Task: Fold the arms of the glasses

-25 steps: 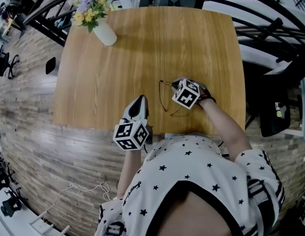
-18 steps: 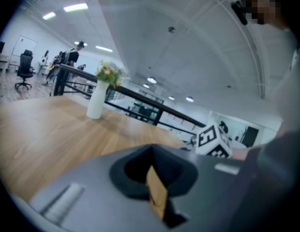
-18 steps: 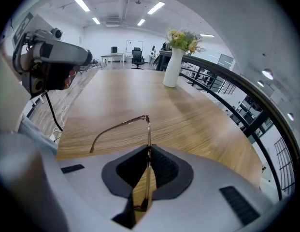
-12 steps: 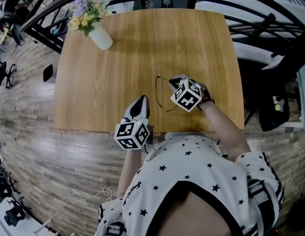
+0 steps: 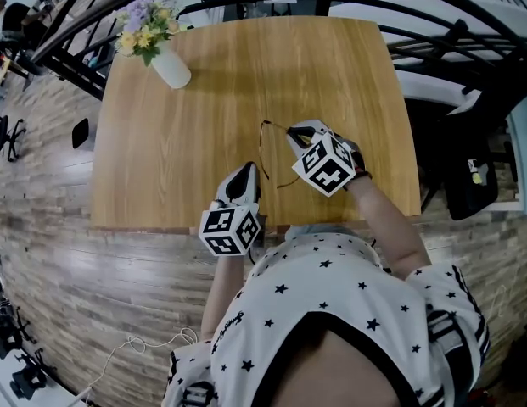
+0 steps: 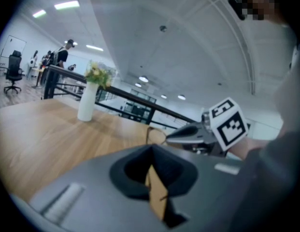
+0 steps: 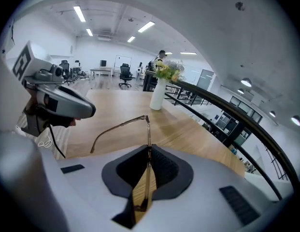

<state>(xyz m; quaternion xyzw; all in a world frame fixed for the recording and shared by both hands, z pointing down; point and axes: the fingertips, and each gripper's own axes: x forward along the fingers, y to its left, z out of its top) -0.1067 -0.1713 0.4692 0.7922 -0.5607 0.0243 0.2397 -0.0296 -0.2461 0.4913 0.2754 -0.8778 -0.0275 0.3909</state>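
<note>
The right tongs (image 5: 299,132) grip the thin wire-framed glasses (image 7: 148,129), one arm swung out, over the light wooden bench (image 5: 204,100). The left tongs (image 5: 244,176) are clenched on nothing.

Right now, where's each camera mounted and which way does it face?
Head view: on the person's head, facing steeply down at the light wooden table; shows left gripper, right gripper, forearms, star-print shirt.
Left gripper view: on left gripper, facing across table toward white flower vase; own shut jaws below.
Right gripper view: on right gripper, facing the vase; own jaws shut on thin wire-framed glasses.
Shared: both gripper views show the vase and each other's gripper.
</note>
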